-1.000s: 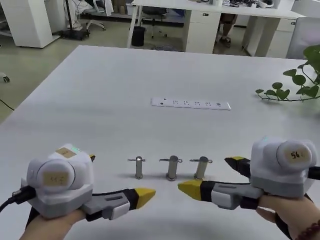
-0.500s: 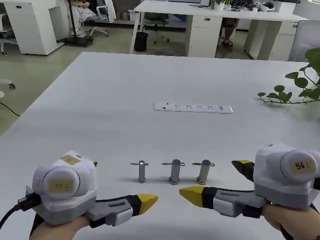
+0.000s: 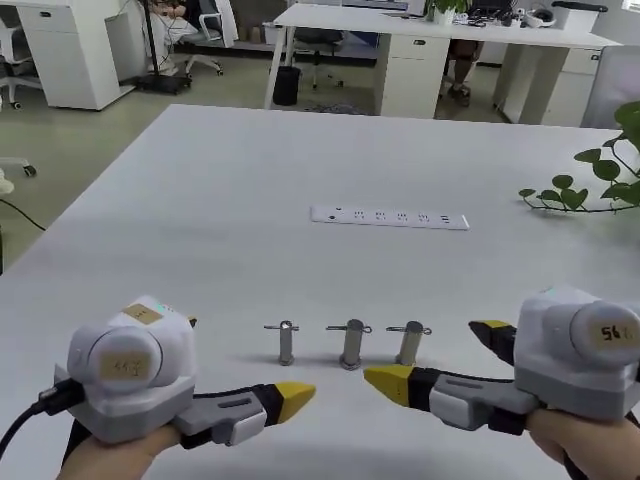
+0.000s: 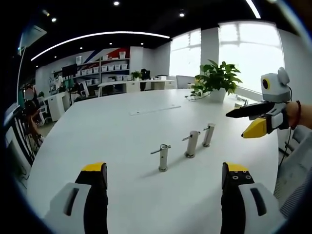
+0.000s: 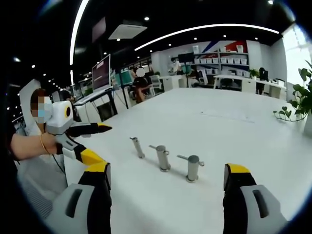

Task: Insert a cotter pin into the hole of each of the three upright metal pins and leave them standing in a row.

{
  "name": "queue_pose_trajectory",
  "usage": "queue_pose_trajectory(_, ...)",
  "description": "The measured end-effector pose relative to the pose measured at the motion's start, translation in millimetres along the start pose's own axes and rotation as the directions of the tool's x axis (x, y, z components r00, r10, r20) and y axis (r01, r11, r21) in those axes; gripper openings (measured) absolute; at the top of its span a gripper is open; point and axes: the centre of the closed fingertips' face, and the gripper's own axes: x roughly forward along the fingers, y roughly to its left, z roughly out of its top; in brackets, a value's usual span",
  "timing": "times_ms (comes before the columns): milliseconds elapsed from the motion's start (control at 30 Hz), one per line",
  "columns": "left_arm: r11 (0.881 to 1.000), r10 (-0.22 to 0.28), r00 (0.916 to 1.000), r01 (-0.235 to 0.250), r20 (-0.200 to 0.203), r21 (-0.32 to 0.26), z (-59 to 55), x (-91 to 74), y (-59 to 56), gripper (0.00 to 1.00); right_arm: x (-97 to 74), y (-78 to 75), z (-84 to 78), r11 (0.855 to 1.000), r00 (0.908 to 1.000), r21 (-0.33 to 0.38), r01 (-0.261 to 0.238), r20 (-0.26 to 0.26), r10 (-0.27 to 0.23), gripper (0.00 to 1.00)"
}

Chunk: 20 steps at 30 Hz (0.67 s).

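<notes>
A white table (image 3: 200,200) fills an open office, with desks (image 3: 440,30) behind it. In the head view three metal pins (image 3: 352,343) stand upright in a row near the table's front edge, each with a cotter pin (image 3: 392,327) through its top. A power strip (image 3: 390,217) lies at 12 o'clock from the row and a plant (image 3: 590,180) trails in at 2 o'clock. The left gripper (image 3: 240,360) hovers at 7 o'clock from the row and the right gripper (image 3: 437,353) at 4 o'clock, both with jaws spread and holding nothing.

In the left gripper view the row runs from centre toward 2 o'clock, beyond the parted jaws, with the right gripper at 3 o'clock.

In the right gripper view the row runs from centre toward 10 o'clock, with the left gripper at 9 o'clock.
</notes>
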Motion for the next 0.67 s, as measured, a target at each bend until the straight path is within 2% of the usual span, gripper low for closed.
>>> queue_pose_trajectory(133,1.000,0.001,1.0000,-0.001,0.005,-0.003,0.7,0.2,1.1,0.97,-0.5,1.1,-1.1,1.000,0.9998,-0.006,0.011,0.015,-0.011,0.92)
queue_pose_trajectory(333,1.000,-0.001,0.9999,0.001,0.013,-0.001,2.8,0.1,0.7,0.96,-0.5,4.5,-8.0,1.000,1.0000,0.005,0.009,0.001,-0.009,0.90)
queue_pose_trajectory(567,1.000,-0.004,0.9999,0.004,0.012,0.004,3.7,1.0,-0.2,0.96,0.3,3.7,-5.4,1.000,0.9999,0.007,0.014,0.010,-0.014,0.88)
queue_pose_trajectory(667,1.000,0.000,0.9999,0.000,0.016,0.001,4.4,0.7,1.3,0.95,0.8,5.8,-6.0,1.000,0.9999,-0.017,0.013,0.006,-0.013,0.86)
